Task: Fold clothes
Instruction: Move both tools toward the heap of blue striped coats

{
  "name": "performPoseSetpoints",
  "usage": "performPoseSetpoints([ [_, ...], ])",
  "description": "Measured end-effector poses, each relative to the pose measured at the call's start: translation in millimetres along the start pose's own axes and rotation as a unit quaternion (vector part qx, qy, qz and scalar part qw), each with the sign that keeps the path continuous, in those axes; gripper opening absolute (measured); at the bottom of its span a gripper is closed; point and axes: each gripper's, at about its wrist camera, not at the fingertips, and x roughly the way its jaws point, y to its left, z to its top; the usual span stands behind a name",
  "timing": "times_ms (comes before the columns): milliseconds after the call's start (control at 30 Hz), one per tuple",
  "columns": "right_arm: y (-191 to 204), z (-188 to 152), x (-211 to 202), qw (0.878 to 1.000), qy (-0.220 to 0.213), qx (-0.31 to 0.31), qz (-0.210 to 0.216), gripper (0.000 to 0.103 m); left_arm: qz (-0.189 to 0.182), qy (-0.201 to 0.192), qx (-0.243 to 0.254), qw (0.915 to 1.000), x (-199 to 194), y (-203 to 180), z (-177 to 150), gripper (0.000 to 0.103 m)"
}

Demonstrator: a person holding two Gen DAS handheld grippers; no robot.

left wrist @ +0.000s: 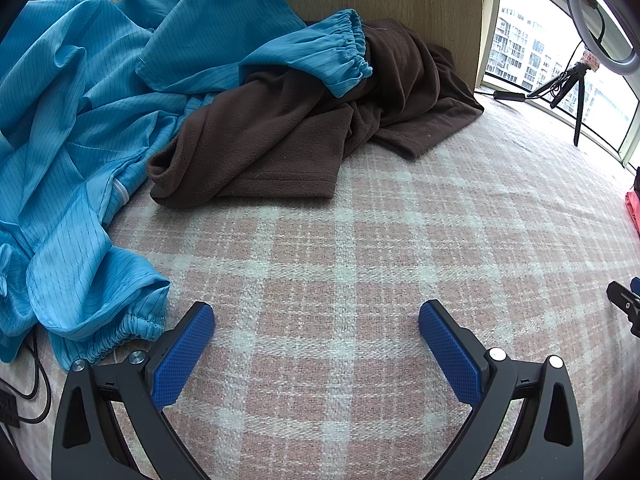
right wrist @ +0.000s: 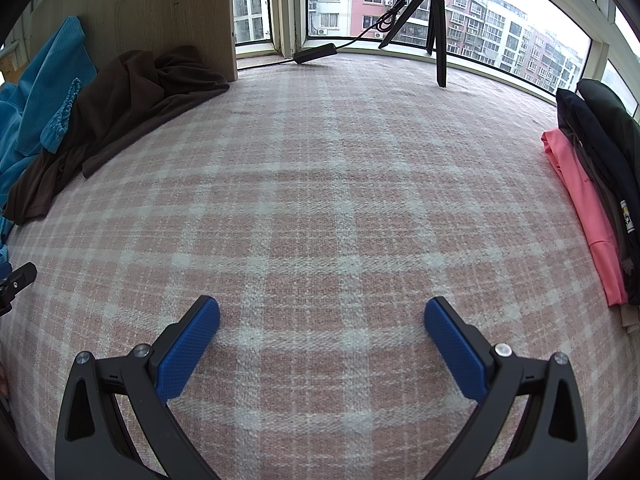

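Covering the whole work surface is a pink-and-white plaid blanket (right wrist: 320, 208), bounded at the far side by a curved run of windows (right wrist: 400, 4) looking onto apartment blocks. A wooden panel (right wrist: 160, 12) stands upright at the far left, and a small black tripod (right wrist: 434, 20) with a trailing cable rests near the glass. Unfolded clothes lie heaped at the left edge: a crumpled blue garment (left wrist: 72, 128) with elastic cuffs, and a brown fleece garment (left wrist: 304, 120) partly under one blue sleeve, against the panel. Along the right edge sits a stack of folded clothes (right wrist: 588, 200), pink beside dark ones. Between the two piles the blanket lies broad and flat. The left gripper (left wrist: 316, 320) and right gripper (right wrist: 322, 316) both hover over this middle stretch, fingers spread wide, gripping nothing.
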Motion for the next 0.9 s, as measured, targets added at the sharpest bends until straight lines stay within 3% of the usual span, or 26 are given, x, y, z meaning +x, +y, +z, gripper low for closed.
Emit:
performPoseSetpoints([
  [200, 0, 0, 0, 1.0, 0.0, 0.0, 0.0, 0.103, 0.002, 0.003, 0.002, 1.0, 1, 0, 1, 0.103],
  [367, 0, 3, 0, 1.0, 0.013, -0.006, 0.003, 0.103, 0.023, 0.016, -0.038, 0.9989, -14, 11, -1, 0.102],
  [567, -8, 27, 0, 0.998, 0.048, -0.019, 0.02, 0.103, 0.036, -0.015, -0.061, 0.9974, -76, 17, -1, 0.102],
  [800, -23, 60, -56, 0.998, 0.006, -0.029, 0.05, 0.103, 0.053, -0.037, -0.072, 0.9953, -153, 6, 3, 0.102],
  [900, -26, 73, -82, 0.996, -0.013, -0.033, 0.083, 0.103, 0.049, -0.062, -0.068, 0.9945, -191, -2, 5, 0.102],
])
